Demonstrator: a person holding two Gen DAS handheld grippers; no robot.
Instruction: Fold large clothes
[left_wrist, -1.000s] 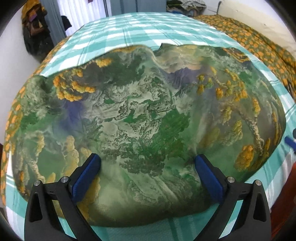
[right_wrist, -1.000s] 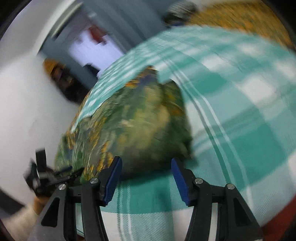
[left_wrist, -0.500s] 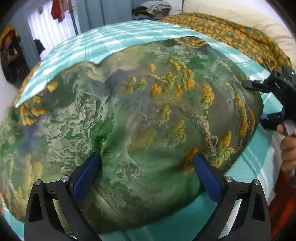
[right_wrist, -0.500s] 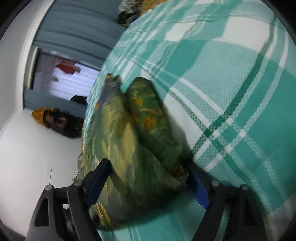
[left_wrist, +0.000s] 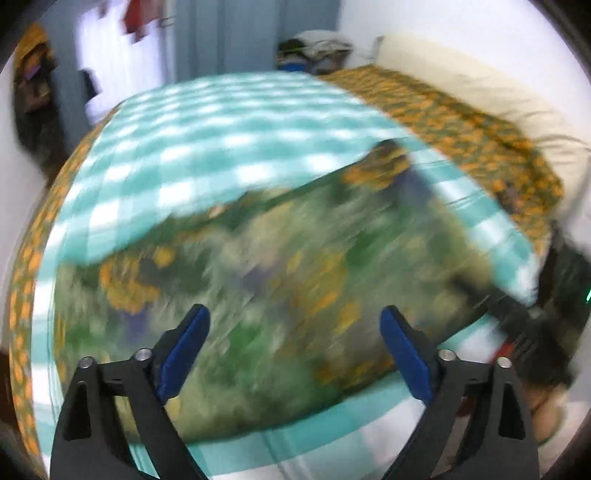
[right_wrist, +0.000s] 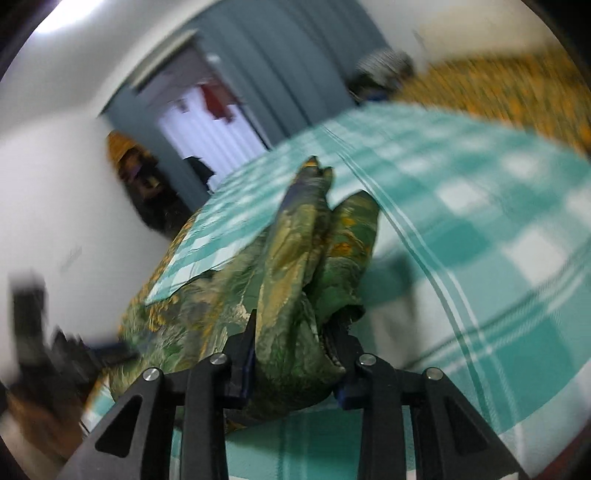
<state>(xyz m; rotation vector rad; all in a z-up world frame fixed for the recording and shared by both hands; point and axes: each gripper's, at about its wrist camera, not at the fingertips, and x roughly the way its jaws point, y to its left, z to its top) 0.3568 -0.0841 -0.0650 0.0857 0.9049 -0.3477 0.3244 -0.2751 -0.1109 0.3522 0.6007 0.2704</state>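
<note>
Pinching bunched green garment (right_wrist: 295, 295) w/ R gripper (right_wrist: 291, 354) | L gripper (left_wrist: 291, 347) wide, holding nothing | on checked bedsheet (right_wrist: 480, 229)

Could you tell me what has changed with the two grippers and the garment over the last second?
The right gripper moved onto the green patterned garment edge, closed on it and lifted a bunched fold. The left gripper stayed open, gripping nothing. The garment remains on the checked bedspread.

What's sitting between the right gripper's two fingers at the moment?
A bunched fold of the green printed garment, pinched by the right gripper; the right wrist view shows it.
</note>
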